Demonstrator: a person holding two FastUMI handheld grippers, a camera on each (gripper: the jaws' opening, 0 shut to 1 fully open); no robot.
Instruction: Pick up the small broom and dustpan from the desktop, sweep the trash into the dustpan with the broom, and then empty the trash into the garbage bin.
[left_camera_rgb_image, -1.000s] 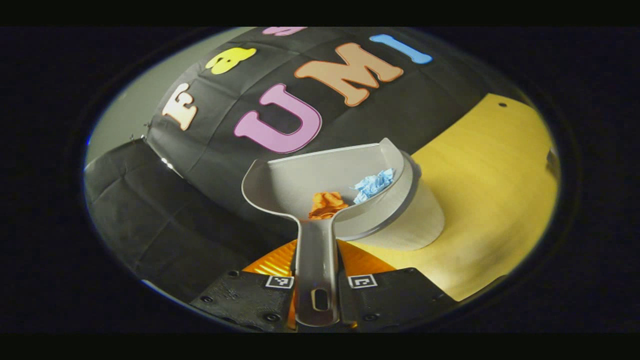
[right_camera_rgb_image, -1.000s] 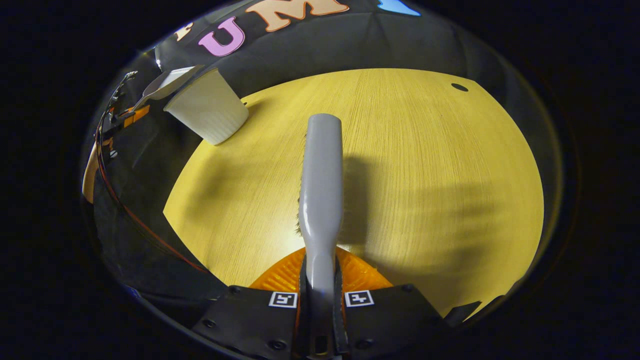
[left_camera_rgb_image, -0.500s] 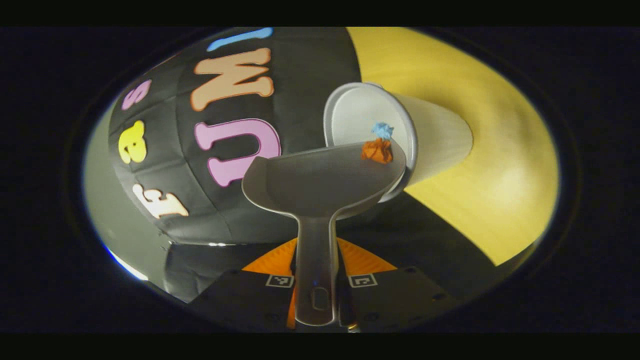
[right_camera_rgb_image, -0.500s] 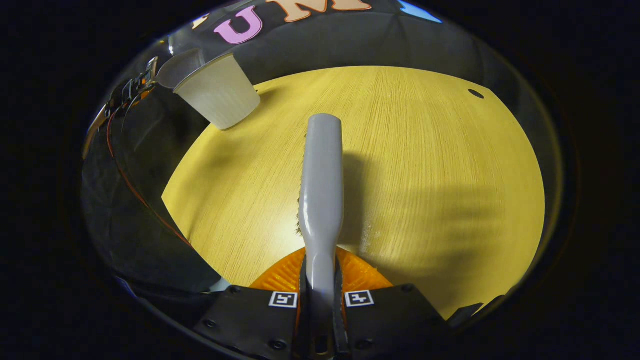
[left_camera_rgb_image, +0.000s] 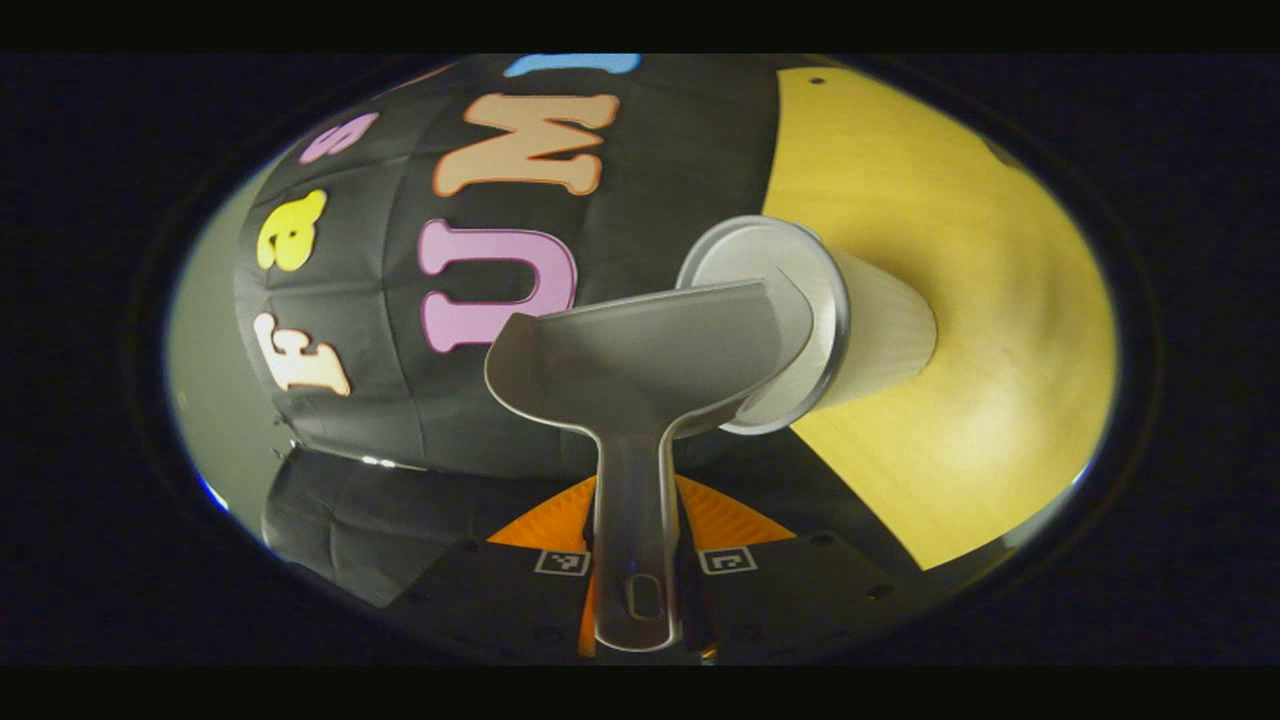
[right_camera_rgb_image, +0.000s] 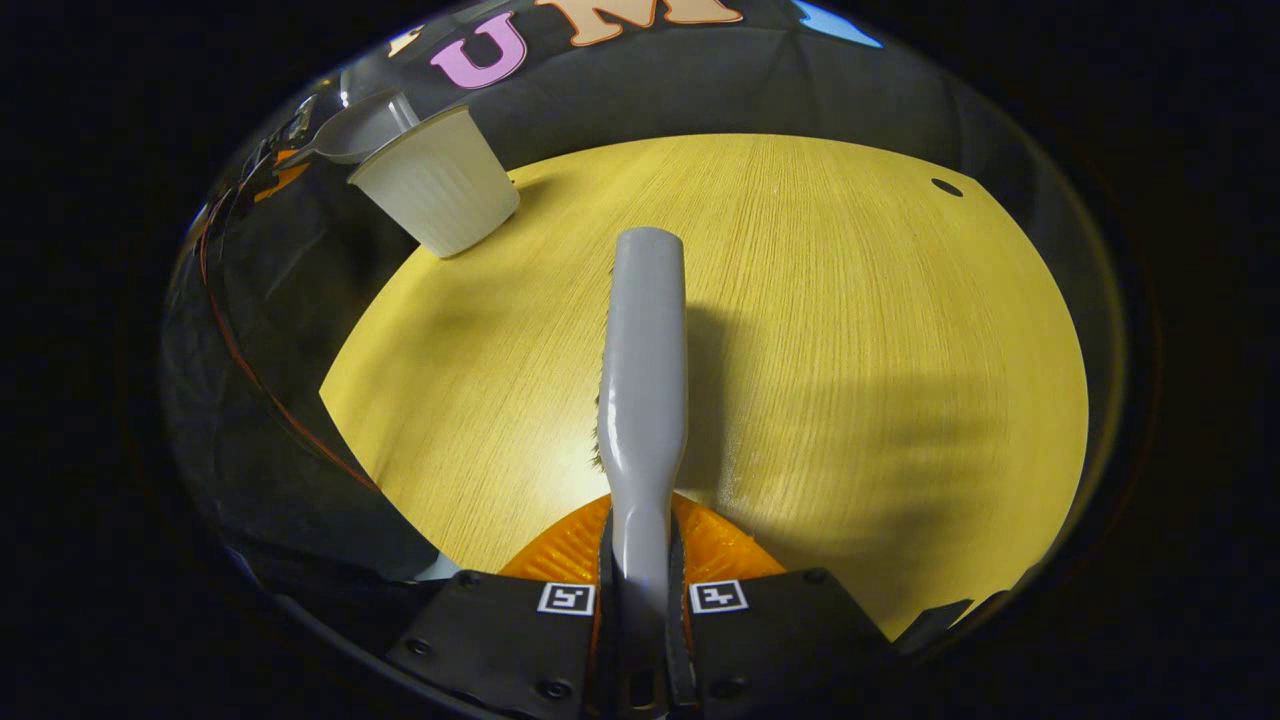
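Dustpan tipped over the garbage bin; broom held above the desktop.

In the left gripper view, the left gripper has both fingers closed tight on the dustpan handle, with the pan rolled on its side and its far corner lying across the bin's open rim. No trash is visible on the pan's inner surface. In the right gripper view, the right gripper is clamped on the broom handle, the broom head pointing forward over the yellow wooden desktop, bristles showing along its left edge. The same view shows the bin standing upright at the desktop's far left edge, the dustpan at its rim.
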